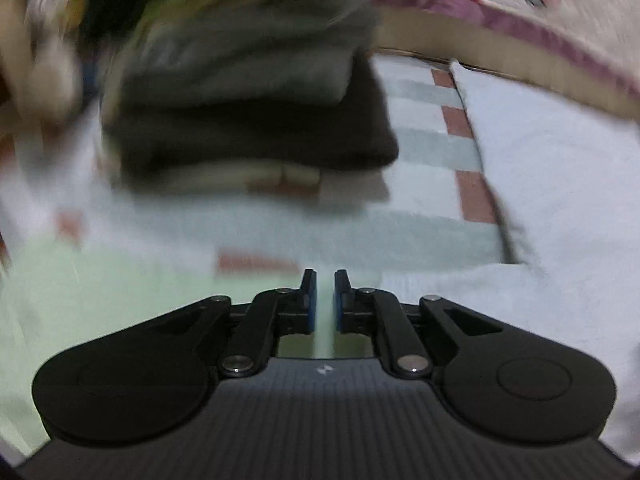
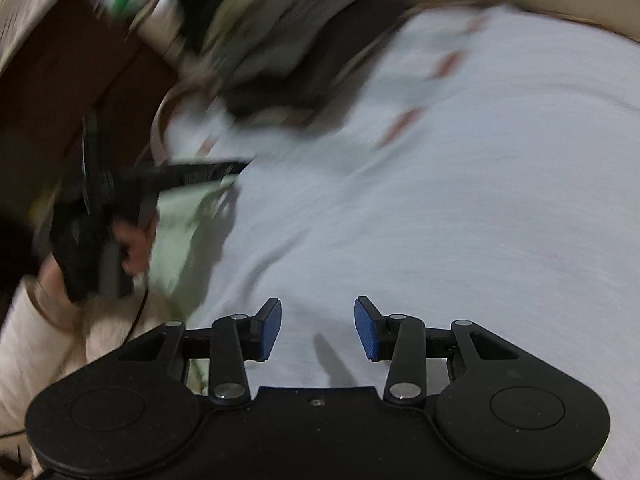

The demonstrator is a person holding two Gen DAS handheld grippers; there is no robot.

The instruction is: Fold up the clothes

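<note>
My left gripper (image 1: 325, 276) has its blue pads almost together, with a strip of pale green cloth (image 1: 100, 300) filling the narrow gap. In the right wrist view the left gripper (image 2: 240, 166) sits in a person's hand (image 2: 132, 248), and the pale green cloth (image 2: 176, 224) hangs raised under its fingers, casting a shadow. My right gripper (image 2: 317, 308) is open over a wide white cloth (image 2: 440, 200) with nothing between its pads. The white cloth (image 1: 540, 200) lies spread to the right. Both views are blurred.
A stack of folded clothes (image 1: 248, 112), dark and grey on top of pale ones, stands ahead on the striped sheet (image 1: 424, 152); it shows blurred as the stack (image 2: 272, 52). A tan bed edge (image 1: 500, 52) runs behind. Brown wooden furniture (image 2: 60, 80) is at the left.
</note>
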